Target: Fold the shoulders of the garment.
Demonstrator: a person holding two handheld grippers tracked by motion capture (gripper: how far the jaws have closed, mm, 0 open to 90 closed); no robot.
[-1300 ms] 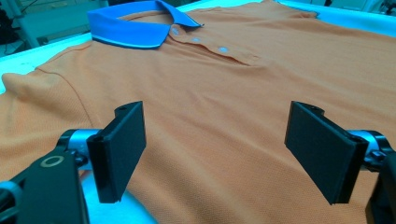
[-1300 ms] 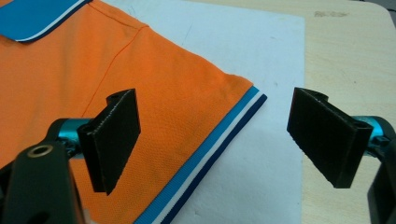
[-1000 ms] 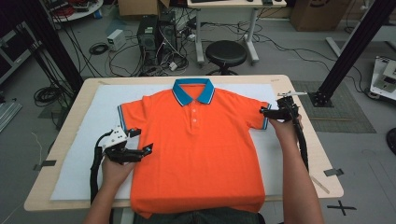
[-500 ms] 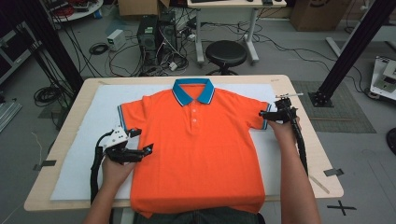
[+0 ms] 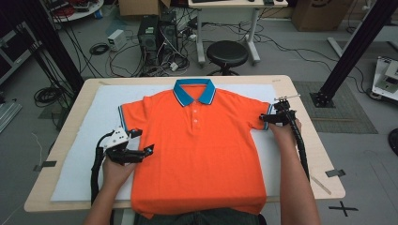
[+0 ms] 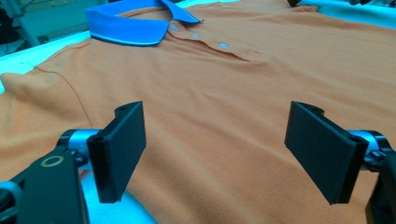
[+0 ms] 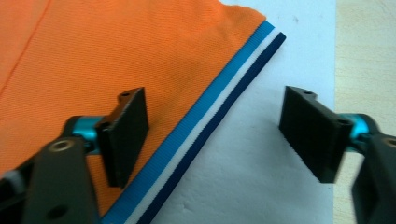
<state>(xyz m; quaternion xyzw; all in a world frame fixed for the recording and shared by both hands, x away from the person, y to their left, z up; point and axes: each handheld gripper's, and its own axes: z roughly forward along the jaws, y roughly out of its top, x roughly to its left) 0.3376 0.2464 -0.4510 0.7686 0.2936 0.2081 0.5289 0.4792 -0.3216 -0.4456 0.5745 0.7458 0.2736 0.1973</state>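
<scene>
An orange polo shirt (image 5: 202,145) with a blue collar (image 5: 193,91) lies flat, front up, on a white sheet (image 5: 89,117). My left gripper (image 5: 143,152) hovers open at the shirt's left side below the sleeve. In the left gripper view its jaws (image 6: 217,158) stand wide over the orange cloth (image 6: 224,84), gripping nothing. My right gripper (image 5: 265,117) is at the right sleeve's end. Its jaws (image 7: 215,135) have just been closing and straddle the blue-and-white striped cuff (image 7: 205,135), with the pads not pressing on it.
The sheet covers a wooden table (image 5: 324,159), whose bare right edge shows beside the cuff (image 7: 364,56). The shirt's hem hangs at the table's near edge. On the floor behind stand a black stool (image 5: 227,52), computer boxes (image 5: 157,35) and cables.
The right gripper has edged left onto the sleeve cuff and its jaws have narrowed. The left gripper and the shirt have not moved.
</scene>
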